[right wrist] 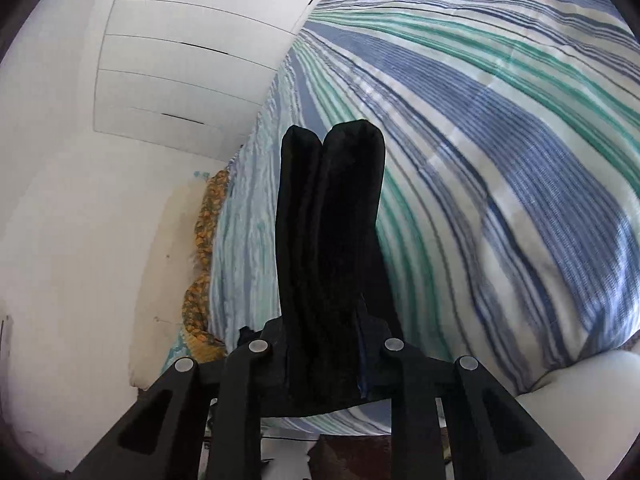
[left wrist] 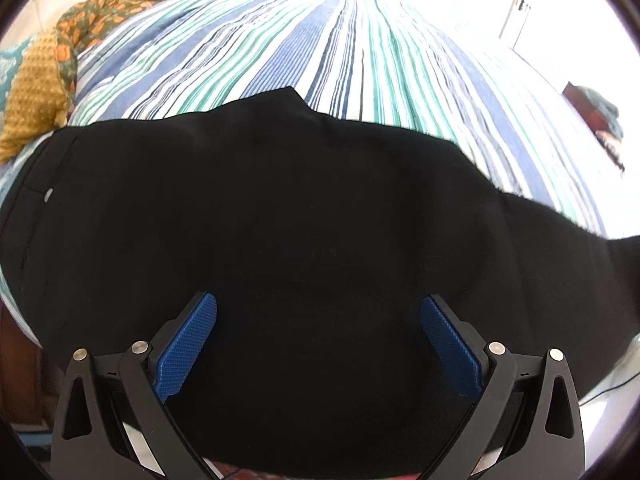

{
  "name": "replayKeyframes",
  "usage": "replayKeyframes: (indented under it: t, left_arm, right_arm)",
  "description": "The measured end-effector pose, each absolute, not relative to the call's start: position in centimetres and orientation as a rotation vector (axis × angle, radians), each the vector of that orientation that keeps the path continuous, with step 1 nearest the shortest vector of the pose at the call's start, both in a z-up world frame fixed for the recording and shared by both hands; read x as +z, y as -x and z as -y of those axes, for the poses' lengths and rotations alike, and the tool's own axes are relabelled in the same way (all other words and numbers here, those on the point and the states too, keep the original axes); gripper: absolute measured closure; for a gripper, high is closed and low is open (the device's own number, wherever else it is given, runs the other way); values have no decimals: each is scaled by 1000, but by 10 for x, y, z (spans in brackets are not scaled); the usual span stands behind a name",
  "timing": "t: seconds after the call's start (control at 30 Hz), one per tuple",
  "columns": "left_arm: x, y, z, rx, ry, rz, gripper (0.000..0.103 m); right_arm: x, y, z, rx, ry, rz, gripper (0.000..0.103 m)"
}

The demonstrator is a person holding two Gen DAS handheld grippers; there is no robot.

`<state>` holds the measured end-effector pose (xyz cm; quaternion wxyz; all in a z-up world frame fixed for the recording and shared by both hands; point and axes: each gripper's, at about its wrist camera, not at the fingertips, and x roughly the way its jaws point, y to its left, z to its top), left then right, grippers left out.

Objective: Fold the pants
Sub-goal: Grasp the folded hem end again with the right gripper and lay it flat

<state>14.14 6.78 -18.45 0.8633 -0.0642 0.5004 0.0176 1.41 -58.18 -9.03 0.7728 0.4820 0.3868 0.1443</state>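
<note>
Black pants (left wrist: 304,216) lie spread across the striped bed (left wrist: 320,40), filling the middle of the left wrist view, with the waistband and a small button at the left. My left gripper (left wrist: 319,320) is open just above the pants, its blue pads (left wrist: 188,344) wide apart and holding nothing. In the right wrist view my right gripper (right wrist: 326,344) is shut on a bunched part of the black pants (right wrist: 332,220), which stretches away from the jaws over the bed (right wrist: 500,140). The right fingertips are hidden by the cloth.
An orange-and-green patterned cloth (left wrist: 104,12) and a mustard knitted blanket (left wrist: 32,96) lie at the bed's far left. A white wardrobe with drawers (right wrist: 180,60) stands beside the bed. A dark wooden piece with cloth on it (left wrist: 596,112) is at the right.
</note>
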Motion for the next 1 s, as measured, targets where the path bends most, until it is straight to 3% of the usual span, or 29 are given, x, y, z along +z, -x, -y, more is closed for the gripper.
replayKeyframes:
  t: [0.33, 0.6, 0.63, 0.73, 0.8, 0.87, 0.93, 0.97, 1.0]
  left_arm:
    - [-154, -120, -95, 16, 303, -1003, 1]
    - [-152, -109, -101, 25, 312, -1008, 2]
    - [-152, -108, -102, 25, 317, -1013, 2]
    - [-150, -99, -104, 4, 336, -1009, 2]
    - [-147, -94, -102, -29, 352, -996, 2]
    - [-141, -90, -96, -82, 369, -971, 2]
    - [-133, -90, -83, -139, 360, -938, 4]
    - [-128, -91, -74, -171, 344, -921, 13]
    - [-125, -95, -63, -216, 320, -914, 28]
  right_arm:
    - [-60, -63, 437, 639, -1028, -864, 80]
    - [-105, -112, 272, 699, -892, -1004, 78]
    - [-113, -114, 254, 701, -874, -1020, 73]
    - [-131, -110, 207, 693, -689, -1113, 41]
    - [-124, -99, 194, 720, -547, -1120, 40]
    - [-105, -83, 197, 721, -401, -1056, 28]
    - [-88, -59, 217, 671, -287, -957, 23]
    - [-79, -48, 228, 637, -243, -911, 22]
    - [-73, -37, 241, 594, -202, -872, 20]
